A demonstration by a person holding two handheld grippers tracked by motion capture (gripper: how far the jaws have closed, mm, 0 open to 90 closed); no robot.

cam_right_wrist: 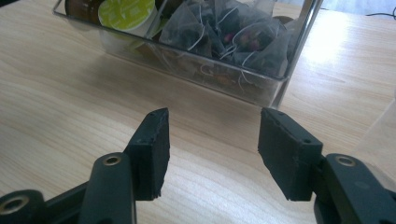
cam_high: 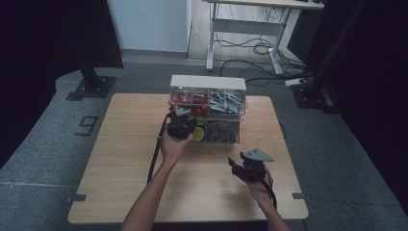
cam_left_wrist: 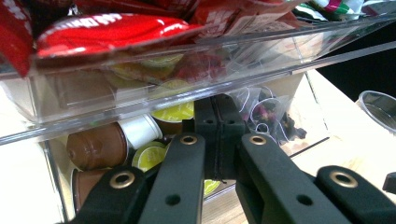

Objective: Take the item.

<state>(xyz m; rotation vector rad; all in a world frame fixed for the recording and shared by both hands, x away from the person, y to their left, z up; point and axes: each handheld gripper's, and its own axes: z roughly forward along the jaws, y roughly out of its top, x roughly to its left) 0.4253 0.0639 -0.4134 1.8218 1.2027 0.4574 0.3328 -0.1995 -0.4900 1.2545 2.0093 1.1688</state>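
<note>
A clear two-tier organizer [cam_high: 208, 109] stands at the table's far middle. Its upper tier holds red packets [cam_left_wrist: 107, 30] and grey sachets [cam_high: 226, 101]. Below, the left compartment holds brown coffee capsules [cam_left_wrist: 95, 147], some with lime-green lids [cam_left_wrist: 175, 112], and the right one holds pyramid tea bags [cam_right_wrist: 233, 37]. My left gripper [cam_high: 184, 126] is at the capsule compartment, under the upper tier's front edge; its jaws [cam_left_wrist: 218, 122] are pressed shut, and I see nothing between them. My right gripper [cam_high: 234, 166] hovers over bare wood at the front right, open and empty [cam_right_wrist: 212, 149], facing the tea-bag compartment's clear wall [cam_right_wrist: 187, 70].
The wooden table [cam_high: 125, 168] sits on grey floor. A clear cup rim [cam_left_wrist: 379, 108] shows to the right of the organizer in the left gripper view. A black cable [cam_high: 155, 154] trails from the left gripper. A desk frame [cam_high: 245, 29] and loose cables stand behind.
</note>
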